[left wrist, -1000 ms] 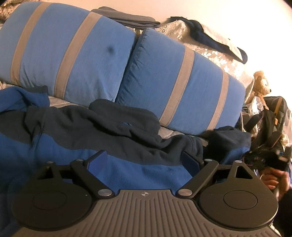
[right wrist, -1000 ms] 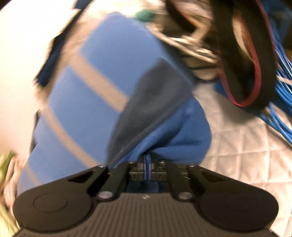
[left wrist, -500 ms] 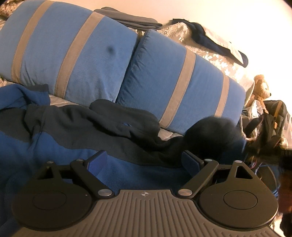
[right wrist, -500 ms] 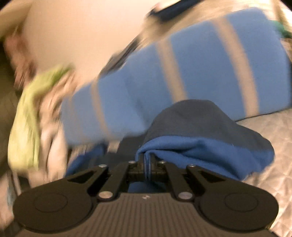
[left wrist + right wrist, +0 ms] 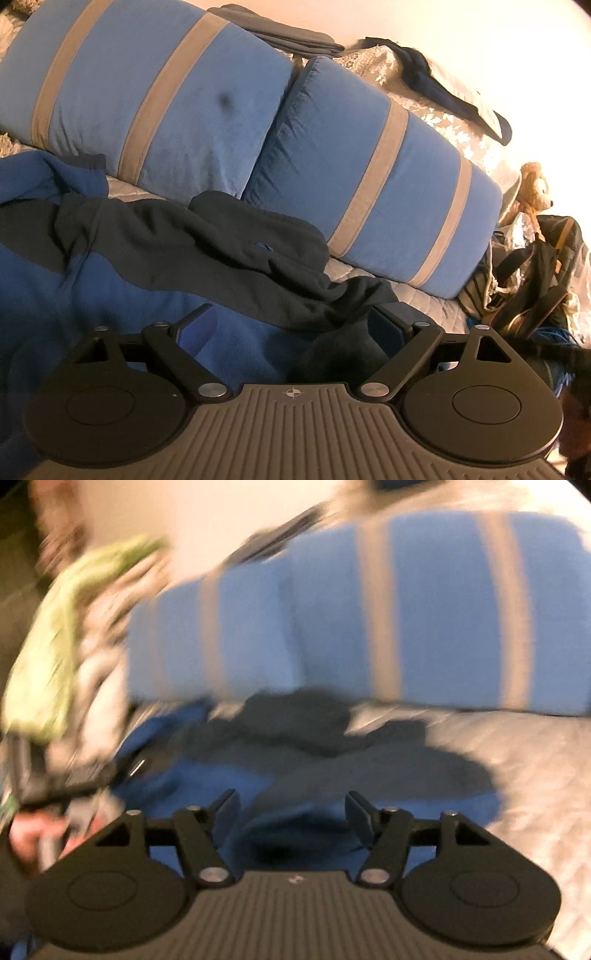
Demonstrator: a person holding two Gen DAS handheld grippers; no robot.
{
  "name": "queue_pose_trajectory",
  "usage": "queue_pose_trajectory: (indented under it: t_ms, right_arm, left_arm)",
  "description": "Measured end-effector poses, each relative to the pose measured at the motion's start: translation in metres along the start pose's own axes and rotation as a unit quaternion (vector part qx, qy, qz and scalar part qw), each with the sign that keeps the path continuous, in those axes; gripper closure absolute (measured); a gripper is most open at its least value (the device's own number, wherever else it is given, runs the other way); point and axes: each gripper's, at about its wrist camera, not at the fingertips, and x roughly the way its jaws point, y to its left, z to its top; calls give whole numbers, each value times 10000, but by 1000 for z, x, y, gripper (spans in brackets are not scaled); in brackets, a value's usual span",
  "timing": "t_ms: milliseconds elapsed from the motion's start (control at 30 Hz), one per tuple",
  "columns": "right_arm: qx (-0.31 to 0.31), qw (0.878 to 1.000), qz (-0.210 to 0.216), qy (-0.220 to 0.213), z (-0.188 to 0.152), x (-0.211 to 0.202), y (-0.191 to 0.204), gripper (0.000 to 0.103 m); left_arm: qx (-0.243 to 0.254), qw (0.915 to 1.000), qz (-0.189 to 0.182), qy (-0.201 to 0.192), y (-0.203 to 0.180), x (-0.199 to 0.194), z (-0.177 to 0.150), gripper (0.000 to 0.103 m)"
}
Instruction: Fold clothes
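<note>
Right gripper (image 5: 291, 814) jaws opening, nothing pinched; left gripper (image 5: 291, 328) wide, empty. Risk: crumpled blue-and-navy fleece garment (image 5: 155, 302) fold slumping, unheld.

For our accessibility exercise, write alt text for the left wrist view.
An open left gripper hovers over a rumpled blue and dark navy garment on a quilted bed, with two blue cushions with grey stripes behind.
</note>
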Motion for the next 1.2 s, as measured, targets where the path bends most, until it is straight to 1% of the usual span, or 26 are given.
queue_pose_trajectory:
  t_ms: [33, 100, 167, 233, 300, 433, 533, 600, 633, 667, 700, 733, 800, 933, 1067, 1167, 1200]
  right_arm:
    - [210, 9995, -217, -131, 4, -7, -13, 28]
    - [751, 9946, -659, -296, 8, -14, -45, 28]
    - [1319, 9853, -1009, -397, 5, -17, -77, 31]
    - [1718, 9768, -1210, -403, -3, -14, -104, 32]
    - [1951, 9721, -1248, -370, -10, 1, -120, 32]
    - [2300, 9660, -1107, -408, -20, 29, -144, 30]
    - [2350, 9652, -1038, -483, -23, 49, -158, 30]
    - [2428, 9649, -877, -476, -25, 61, -168, 32]
    - [2464, 9648, -786, -483, -25, 65, -170, 43]
    - [2500, 9645, -694, -491, -25, 69, -173, 67]
    - [2536, 9642, -601, -499, -25, 73, -175, 81]
    - [2606, 9630, -525, -448, -24, 75, -177, 89]
    - [2503, 9647, -691, -448, -19, 66, -170, 91]
    - [2148, 9699, -990, -577, -5, 25, -152, 91]
    - [1993, 9668, -1406, -758, 3, -34, -139, 92]
    - [1987, 9619, -1740, -710, 0, -62, -139, 92]
    - [1967, 9610, -1833, -647, -4, -63, -141, 92]
  left_arm:
    - [-17, 10000, -16, 7, 0, 0, 0, 13]
    - [-47, 10000, -46, 27, 1, 0, 0, 13]
    - [-58, 10000, -57, 35, 2, 0, 0, 13]
    - [-67, 10000, -49, 44, 2, 0, 0, 13]
    - [-82, 9999, -42, 65, 2, 1, 0, 13]
    - [-88, 9999, -11, 117, 2, 3, 0, 13]
    - [-79, 9998, 26, 168, 2, 5, 0, 13]
    - [-66, 9998, 38, 192, 2, 6, -1, 13]
    - [-62, 9998, 43, 201, 2, 7, -1, 13]
    - [-59, 9997, 52, 213, 2, 7, -1, 13]
    - [-58, 9997, 63, 225, 3, 8, -1, 13]
    - [-63, 9997, 76, 240, 3, 9, -1, 13]
    - [-77, 9996, 81, 274, 3, 9, -1, 13]
    - [-101, 9995, 39, 301, 3, 8, -1, 13]
    - [-101, 9995, 9, 303, 3, 7, -1, 13]
    - [-108, 9995, -2, 308, 3, 6, -1, 13]
    - [-112, 9995, -8, 309, 3, 6, -1, 13]
